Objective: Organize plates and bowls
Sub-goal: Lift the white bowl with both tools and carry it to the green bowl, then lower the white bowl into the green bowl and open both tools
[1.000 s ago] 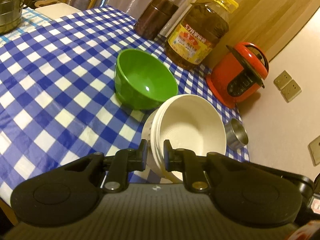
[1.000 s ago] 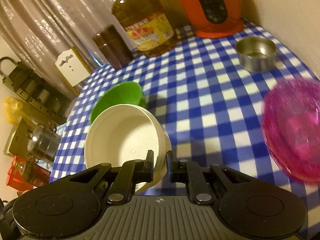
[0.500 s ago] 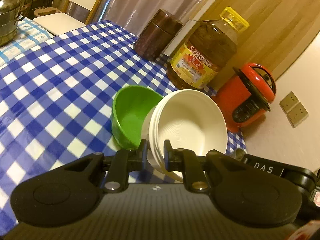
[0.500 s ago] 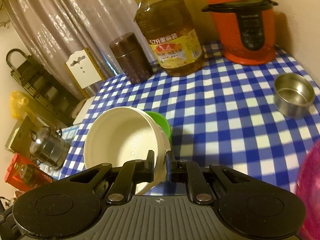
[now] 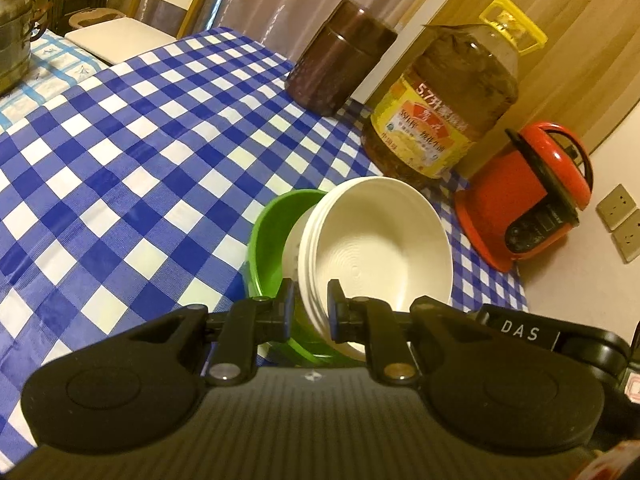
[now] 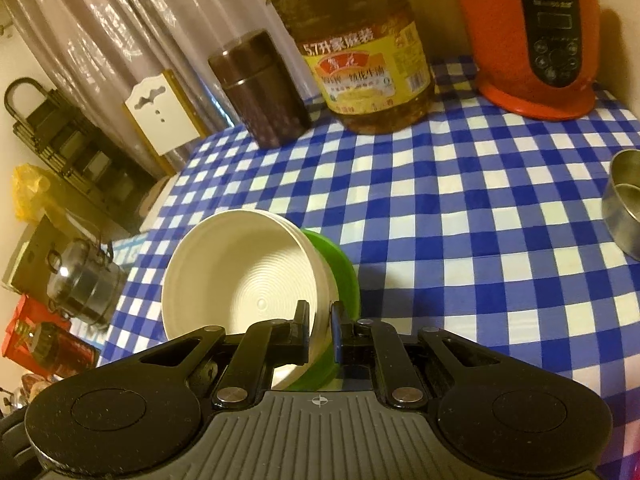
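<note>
cream bowls pinched by both hand-held grippers; steel cup right view only.

Right tongs clamped on white bowl rim

My table wears a blue-and-white checked cloth. At its far edge a brown canister, a big oil jug and an orange-red cooker stand in a row. A green bowl sits nearer me, and a steel cup stands well apart to the right.
</note>
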Available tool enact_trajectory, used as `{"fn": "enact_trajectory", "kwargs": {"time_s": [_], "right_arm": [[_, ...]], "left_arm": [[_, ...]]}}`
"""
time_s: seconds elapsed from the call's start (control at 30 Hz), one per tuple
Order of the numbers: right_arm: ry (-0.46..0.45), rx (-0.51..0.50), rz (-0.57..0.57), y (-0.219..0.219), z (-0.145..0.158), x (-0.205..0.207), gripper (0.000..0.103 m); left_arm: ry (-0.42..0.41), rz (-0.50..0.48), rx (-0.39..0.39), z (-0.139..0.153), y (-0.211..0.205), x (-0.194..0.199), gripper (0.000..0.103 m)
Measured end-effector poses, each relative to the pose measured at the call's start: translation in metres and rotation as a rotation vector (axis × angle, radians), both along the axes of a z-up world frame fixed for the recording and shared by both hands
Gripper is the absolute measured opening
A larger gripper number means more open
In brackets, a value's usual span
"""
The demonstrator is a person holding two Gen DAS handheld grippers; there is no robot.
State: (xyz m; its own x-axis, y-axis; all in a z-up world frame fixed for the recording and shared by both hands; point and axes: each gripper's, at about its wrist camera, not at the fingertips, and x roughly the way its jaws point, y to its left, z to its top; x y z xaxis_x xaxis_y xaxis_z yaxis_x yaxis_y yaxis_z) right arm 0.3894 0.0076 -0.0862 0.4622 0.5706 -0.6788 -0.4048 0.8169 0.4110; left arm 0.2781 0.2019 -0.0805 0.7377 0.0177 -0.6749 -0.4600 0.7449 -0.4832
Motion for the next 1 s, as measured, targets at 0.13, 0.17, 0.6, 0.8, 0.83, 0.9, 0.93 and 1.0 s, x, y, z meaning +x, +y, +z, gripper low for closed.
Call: {"fn": "enact_trajectory", "kwargs": {"time_s": [0.13,0.17,0.6,0.8,0.83,0.9,0.93,1.0], "right_arm": [[0.008,-0.022,0.008,0.005,-0.008,0.006,0.011],[0.008,-0.027,0.007,0.007,-0.009,0.006,0.011],[-0.004,-0.049,0.02,0.012,-0.014,0.011,0.011],[0.002,-0.044,0.022,0.013,-0.015,0.011,0.012],[0.001,-0.044,0.023,0.014,-0.015,0.011,0.012],[0.002,-0.045,0.022,0.014,-0.015,0.011,0.013],[0.001,-0.046,0.023,0.014,-0.015,0.011,0.013],[0.0,-0.047,0.024,0.014,-0.016,0.011,0.013]], "left_arm": [[0.02,-0.015,0.0,-0.007,0.005,0.007,0.015],[0.023,-0.019,0.004,-0.008,0.005,0.008,0.015],[0.041,-0.049,0.025,-0.009,0.005,0.017,0.015],[0.042,-0.061,0.028,-0.005,0.005,0.017,0.023],[0.041,-0.066,0.03,-0.004,0.005,0.017,0.025],[0.031,-0.074,0.031,-0.002,0.005,0.016,0.03],[0.029,-0.078,0.034,-0.002,0.005,0.016,0.032],[0.03,-0.08,0.044,0.0,0.005,0.016,0.032]]}}
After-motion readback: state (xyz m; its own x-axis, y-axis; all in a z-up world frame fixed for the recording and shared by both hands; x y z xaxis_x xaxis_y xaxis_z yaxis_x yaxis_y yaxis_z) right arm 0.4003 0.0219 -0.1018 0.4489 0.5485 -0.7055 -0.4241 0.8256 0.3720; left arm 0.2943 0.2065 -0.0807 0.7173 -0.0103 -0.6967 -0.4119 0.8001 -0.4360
